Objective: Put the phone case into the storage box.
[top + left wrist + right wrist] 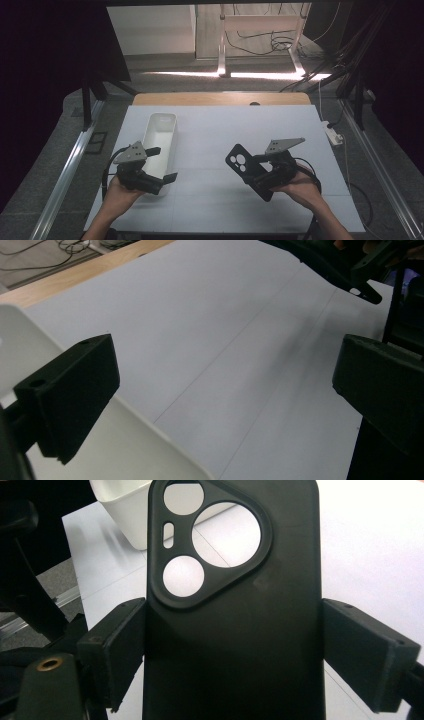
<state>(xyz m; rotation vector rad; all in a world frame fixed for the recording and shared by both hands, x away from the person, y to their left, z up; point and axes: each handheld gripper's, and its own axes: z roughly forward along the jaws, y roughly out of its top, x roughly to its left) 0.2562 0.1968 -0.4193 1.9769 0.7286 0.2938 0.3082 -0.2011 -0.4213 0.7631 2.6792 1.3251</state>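
The right gripper (252, 172) holds a black phone case (235, 615) clamped by its side edges above the worktop's (225, 130) right half. The left gripper's (160, 167) jaws stand apart over the white bin's (161, 131) near end. The slick case might slip out if tilted.

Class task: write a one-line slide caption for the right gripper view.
Right claw grips a black phone case by its sides, camera cutouts up, above the white table.

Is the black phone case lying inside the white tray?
No, the black phone case is clamped between the right gripper jaws, above the table and apart from the white tray.
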